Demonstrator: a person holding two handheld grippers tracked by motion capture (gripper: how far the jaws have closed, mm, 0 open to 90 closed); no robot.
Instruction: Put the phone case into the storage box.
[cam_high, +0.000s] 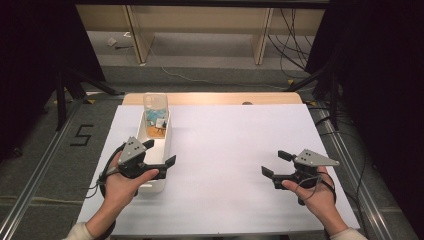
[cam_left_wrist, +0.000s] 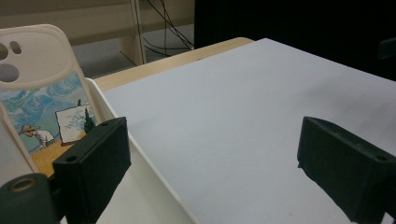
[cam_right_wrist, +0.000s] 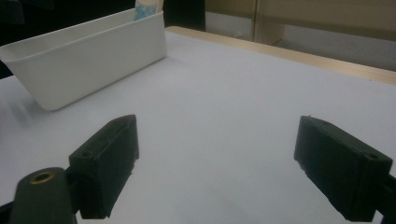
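Note:
A narrow white bin (cam_high: 163, 145) lies lengthwise on the left of the white table top (cam_high: 225, 145). A phone case (cam_high: 155, 112) with a painted picture of a figure at an easel stands upright in the bin's far end. My left gripper (cam_high: 161, 152) hovers over the bin's near half, open and empty. In the left gripper view the phone case (cam_left_wrist: 42, 93) leans just beyond the left jaw, behind the bin's rim (cam_left_wrist: 140, 154). My right gripper (cam_high: 272, 162) rests at the right, open, with bare table between its jaws. The right gripper view shows the bin (cam_right_wrist: 88, 60) farther off.
A wooden table edge (cam_high: 215, 98) runs along the back. Beyond it are shelf legs (cam_high: 261, 40) and cables (cam_high: 290, 45) on the floor. Black curtains flank both sides. Metal rails (cam_high: 345, 150) run beside the table.

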